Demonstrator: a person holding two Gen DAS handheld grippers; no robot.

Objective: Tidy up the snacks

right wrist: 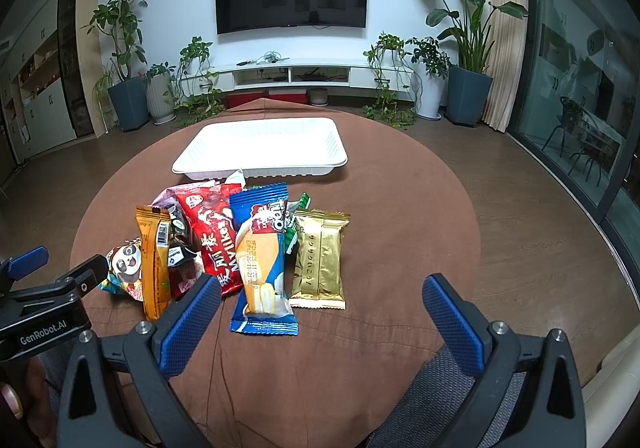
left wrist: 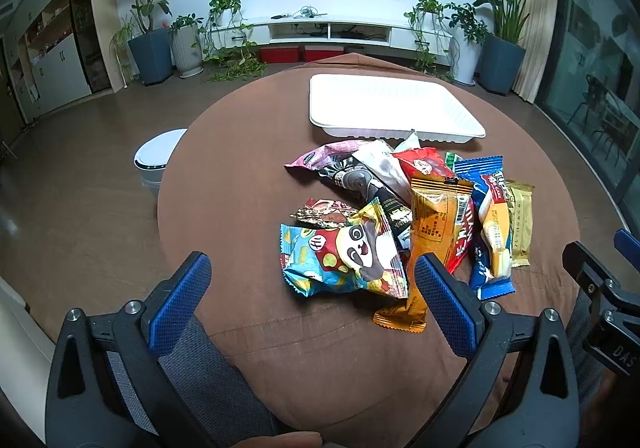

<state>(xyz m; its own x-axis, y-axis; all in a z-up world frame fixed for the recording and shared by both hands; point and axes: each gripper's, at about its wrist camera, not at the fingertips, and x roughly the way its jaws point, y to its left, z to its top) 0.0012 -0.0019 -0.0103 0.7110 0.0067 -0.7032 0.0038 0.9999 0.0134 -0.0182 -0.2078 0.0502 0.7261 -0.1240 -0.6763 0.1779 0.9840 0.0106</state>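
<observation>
Left gripper (left wrist: 312, 288): was held low at the 6 o'clock edge of the table (left wrist: 224, 175), jaws wide apart and empty; the panda packet lay just ahead between the pad lines, so it was judged to be lined up for a first pick.

Panda packet (left wrist: 344, 260): was seen at the 7 o'clock end of the heap, lying flat on top and unobstructed, which was judged to make it the easiest grasp on that side.

Orange packet (left wrist: 434, 232): was laid lengthwise over neighbouring wrappers, its near end just beside the left gripper's right pad.

Snack heap: was piled loosely at the table centre, wrappers overlapping; none had been sorted.

Blue packet (right wrist: 262, 260): was laid at 12 o'clock from the right gripper, nearest its open span.

Gold packet (right wrist: 320, 260): was set just beside the blue packet at 1 o'clock, flat and alone on the cloth.

White tray (right wrist: 192, 163): was placed beyond the heap at 12 o'clock, nothing in it; it was judged to be the destination.

Right gripper (right wrist: 322, 308): was held at the 6 o'clock edge, jaws spread apart and holding nothing, judged ready for the blue or gold packet.
</observation>
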